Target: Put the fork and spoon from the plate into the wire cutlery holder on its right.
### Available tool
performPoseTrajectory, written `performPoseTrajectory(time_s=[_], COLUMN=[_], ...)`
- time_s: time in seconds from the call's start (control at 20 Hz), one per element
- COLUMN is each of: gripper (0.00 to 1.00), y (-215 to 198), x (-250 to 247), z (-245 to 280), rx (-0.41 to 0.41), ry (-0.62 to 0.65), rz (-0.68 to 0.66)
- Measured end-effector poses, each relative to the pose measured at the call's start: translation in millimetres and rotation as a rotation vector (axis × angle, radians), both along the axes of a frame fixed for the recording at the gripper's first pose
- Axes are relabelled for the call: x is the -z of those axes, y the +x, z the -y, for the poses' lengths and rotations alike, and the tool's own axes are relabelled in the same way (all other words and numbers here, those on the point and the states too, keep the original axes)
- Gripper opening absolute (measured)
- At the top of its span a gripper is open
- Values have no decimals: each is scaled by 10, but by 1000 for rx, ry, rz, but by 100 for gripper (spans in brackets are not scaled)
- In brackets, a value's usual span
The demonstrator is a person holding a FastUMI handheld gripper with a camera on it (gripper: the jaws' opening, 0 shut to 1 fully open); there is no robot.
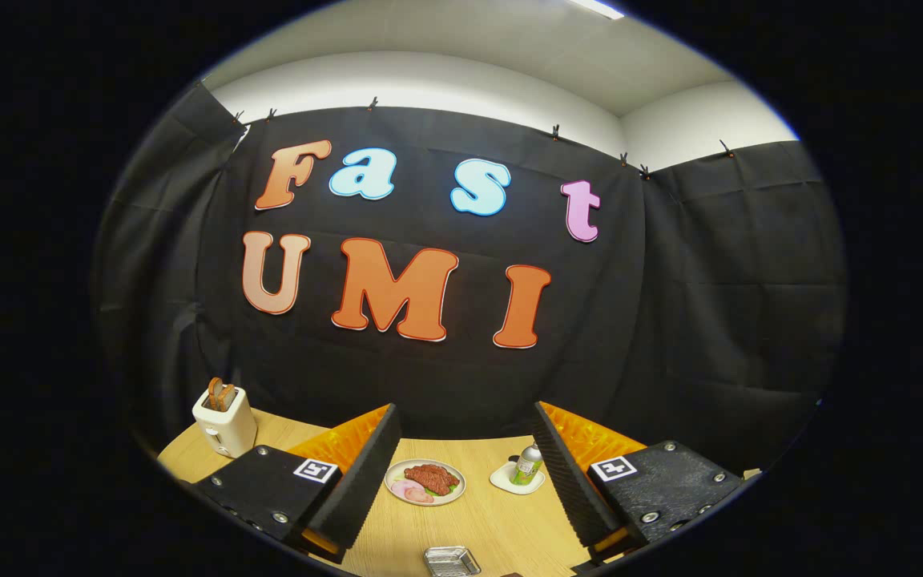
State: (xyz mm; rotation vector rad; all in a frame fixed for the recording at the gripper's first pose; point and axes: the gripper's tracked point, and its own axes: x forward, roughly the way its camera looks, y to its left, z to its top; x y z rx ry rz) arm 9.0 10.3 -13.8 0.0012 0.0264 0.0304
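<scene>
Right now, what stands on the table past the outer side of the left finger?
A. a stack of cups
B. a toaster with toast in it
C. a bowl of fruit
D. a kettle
B: a white toaster holding toast stands there; the gripper is open.

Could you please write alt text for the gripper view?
The open gripper hovers over a wooden table, its fingers framing a plate of food and a small bottle on a saucer; a toaster stands far left, a metal tray nearest.

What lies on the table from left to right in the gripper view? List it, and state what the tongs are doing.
Toaster → plate of food → small bottle on a saucer. The tongs are open, holding nothing.
</scene>
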Motion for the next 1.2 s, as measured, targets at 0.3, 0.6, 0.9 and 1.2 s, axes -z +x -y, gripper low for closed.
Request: performPoseTrajectory(time_s=[0.3,0.6,0.9,1.2], gripper=[99,99,99,99], y=[52,38,-25,-76], x=[47,163,169,259], z=[-98,-288,-515,-686], rx=[-22,-77,-128,-175], ry=[9,4,-2,-35], rz=[-4,-37,-40,-56])
